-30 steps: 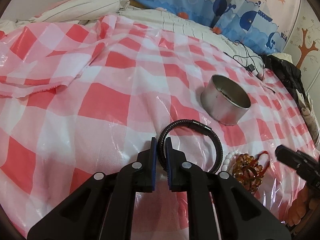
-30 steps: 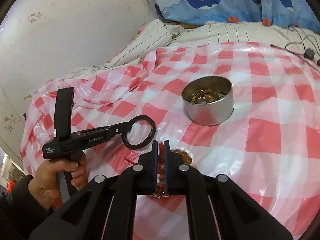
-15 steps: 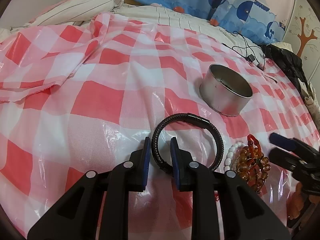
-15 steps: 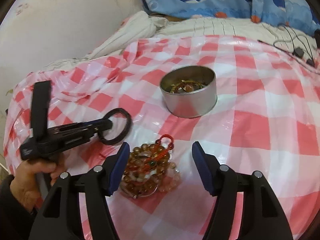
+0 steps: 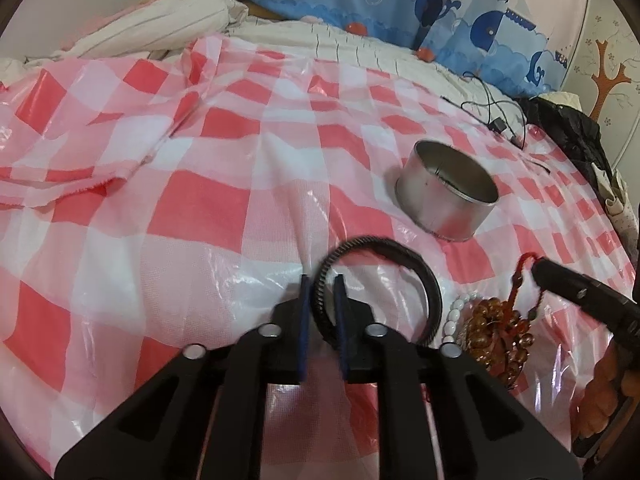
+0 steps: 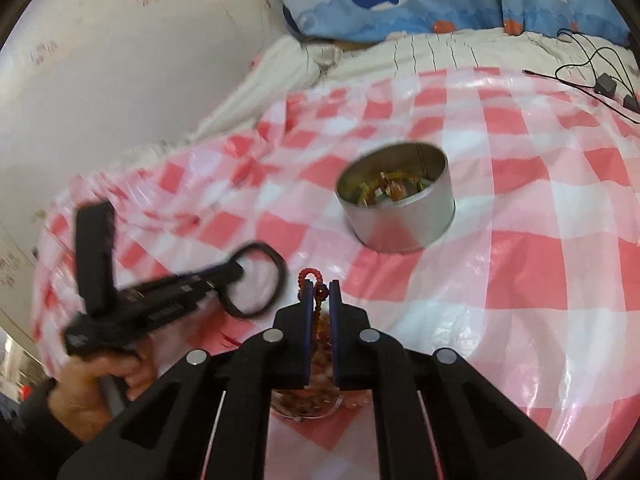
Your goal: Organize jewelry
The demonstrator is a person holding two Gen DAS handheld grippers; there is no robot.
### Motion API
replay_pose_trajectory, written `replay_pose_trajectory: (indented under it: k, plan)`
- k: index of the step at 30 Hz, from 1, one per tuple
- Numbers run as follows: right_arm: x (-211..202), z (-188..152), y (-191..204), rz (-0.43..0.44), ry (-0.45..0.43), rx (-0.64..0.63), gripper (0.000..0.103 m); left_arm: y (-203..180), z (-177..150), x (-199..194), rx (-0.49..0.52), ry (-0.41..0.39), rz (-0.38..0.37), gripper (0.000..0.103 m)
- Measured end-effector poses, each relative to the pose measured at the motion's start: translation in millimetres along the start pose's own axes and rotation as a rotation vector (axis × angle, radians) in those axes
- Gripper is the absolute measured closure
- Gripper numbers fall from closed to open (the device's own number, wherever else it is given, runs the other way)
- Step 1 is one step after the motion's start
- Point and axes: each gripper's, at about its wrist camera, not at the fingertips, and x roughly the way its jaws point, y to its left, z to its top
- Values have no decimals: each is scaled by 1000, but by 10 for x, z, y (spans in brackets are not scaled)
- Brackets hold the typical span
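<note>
Jaws just closed on black bracelet [image 5: 404, 258] and, seemingly, red-corded beads [image 5: 500, 324], over a checked plastic sheet [image 5: 208, 208].

From my left wrist camera, the inside of the tin [image 5: 450, 190] is hidden behind its near wall, so I cannot see its contents there. My right wrist view shows gold and amber bits inside, too blurred to name. Nearer me than the tin, the amber bead pile [image 6: 308, 404] is mostly hidden under my right gripper [image 6: 319, 292]. Left of the tin, the black braided bracelet [image 6: 260, 280] and my left gripper [image 6: 236, 270] smear with blur. The hand [image 6: 96, 384] is cut off by the frame's lower edge.
</note>
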Motion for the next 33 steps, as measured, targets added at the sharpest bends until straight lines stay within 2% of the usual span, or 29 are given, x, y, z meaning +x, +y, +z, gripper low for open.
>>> replay_pose_trajectory:
  k: [5,11,15,22,27,33]
  plan:
    - [-125,73,-53,20,-35,38,95,-57,38,-133,20,-38,-28,95]
    - [-147,107,-100,11,-42,64,95,-117,52,-152,22,-45,-69,95]
    - [-229,176,-147,4,-88,91,95,-206,100,-242,43,-68,-80,95]
    - [-338,435,-261,-15,-165,121,95,-463,384,-389,87,-119,-115,95]
    - [-325,632,-306,-16,-196,113,95,-660,608,-258,112,-128,-132,95]
    - [-136,895,-357,-29,-208,97,95,-842,869,91,108,-115,-165,95]
